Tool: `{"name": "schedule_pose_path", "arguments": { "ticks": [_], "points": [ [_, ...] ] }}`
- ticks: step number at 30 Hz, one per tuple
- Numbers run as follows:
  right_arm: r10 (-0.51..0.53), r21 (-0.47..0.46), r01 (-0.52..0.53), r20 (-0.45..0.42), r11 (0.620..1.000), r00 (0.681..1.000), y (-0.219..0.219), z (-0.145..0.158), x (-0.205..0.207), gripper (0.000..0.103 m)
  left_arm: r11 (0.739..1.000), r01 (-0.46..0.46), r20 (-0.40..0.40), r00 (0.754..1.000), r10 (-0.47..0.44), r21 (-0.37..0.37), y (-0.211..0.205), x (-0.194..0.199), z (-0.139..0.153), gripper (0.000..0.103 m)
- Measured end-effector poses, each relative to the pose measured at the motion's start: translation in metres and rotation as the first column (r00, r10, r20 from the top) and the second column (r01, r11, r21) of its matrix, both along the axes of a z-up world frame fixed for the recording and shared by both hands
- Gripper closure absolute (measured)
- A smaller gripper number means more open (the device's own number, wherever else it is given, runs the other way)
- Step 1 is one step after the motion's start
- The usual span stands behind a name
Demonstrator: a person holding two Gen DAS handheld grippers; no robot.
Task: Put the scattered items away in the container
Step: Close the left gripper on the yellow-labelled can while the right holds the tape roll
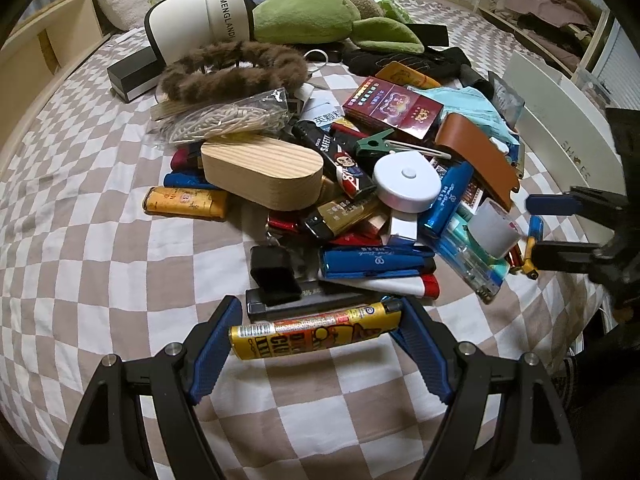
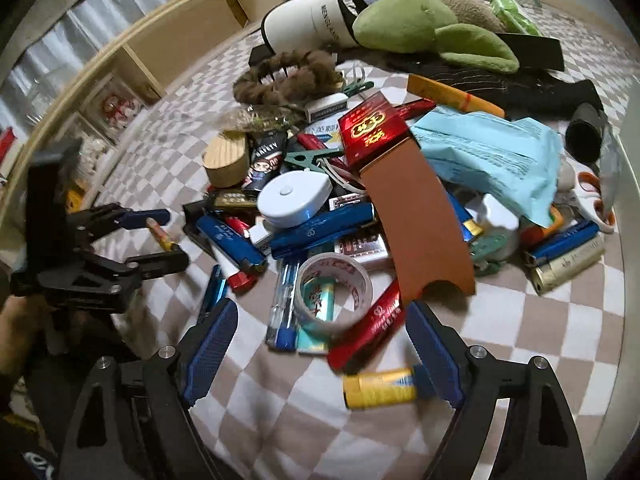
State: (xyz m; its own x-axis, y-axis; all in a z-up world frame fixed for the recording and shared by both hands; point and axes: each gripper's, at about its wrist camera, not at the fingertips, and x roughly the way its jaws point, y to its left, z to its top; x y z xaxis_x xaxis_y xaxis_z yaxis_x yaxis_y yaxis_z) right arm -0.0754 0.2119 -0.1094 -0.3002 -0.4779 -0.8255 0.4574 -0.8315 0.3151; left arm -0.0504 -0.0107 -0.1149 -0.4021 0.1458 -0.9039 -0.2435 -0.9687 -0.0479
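- Our left gripper [image 1: 314,334] clamps a yellow lighter [image 1: 312,332] lengthwise between its blue pads, crosswise to the view, over the checked bedspread [image 1: 80,264]; its label shows the letters "CRI" and a cartoon figure.
- Our right gripper [image 2: 320,354] stands wide, its pads pressing on nothing. A blurred red lighter [image 2: 368,330] with gold script lies loose between its fingers, and a yellow-and-blue lighter [image 2: 380,388] sits beside the right pad.
- The scattered items form one heap in the middle of the bed. The white container [image 1: 552,128] stands at the heap's right edge in the left wrist view; faint letters "SH" and "E" show on its wall.
- Readable writing: "MENGLANDI" on the white bag [image 1: 200,20], "SAFETY" on a black lighter [image 1: 340,160] with a cartoon face, and gold Chinese characters on the red cigarette box [image 1: 394,106].
- One wooden oval box [image 1: 262,170], one white round tape measure [image 1: 406,180], one roll of printed clear tape [image 2: 334,286], one brown leather piece [image 2: 416,232], one furry brown hair claw [image 1: 232,66], one green plush toy [image 1: 316,14] and one green clip [image 1: 374,146].
- We count at least four blue lighters in the right wrist view; more may lie hidden in the heap.
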Motion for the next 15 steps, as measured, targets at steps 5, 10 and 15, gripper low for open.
{"name": "schedule_pose_path", "arguments": {
  "ticks": [5, 10, 15],
  "points": [
    [-0.001, 0.005, 0.001, 0.028, 1.0, 1.0, -0.013, -0.014, -0.004, 0.04, 1.0, 0.003, 0.007, 1.0, -0.003, 0.001, 0.001, -0.002, -0.002, 0.023],
    [0.002, 0.026, -0.002, 0.017, 1.0, 1.0, -0.016, -0.012, -0.006, 0.056, 1.0, 0.007, 0.004, 1.0, -0.007, 0.006, 0.002, -0.002, 0.0, 0.023],
    [0.01, 0.031, -0.01, 0.016, 0.999, 1.0, -0.017, -0.008, -0.005, 0.058, 1.0, 0.009, -0.004, 1.0, -0.009, 0.011, 0.002, -0.002, 0.003, 0.023]
  ]
}}
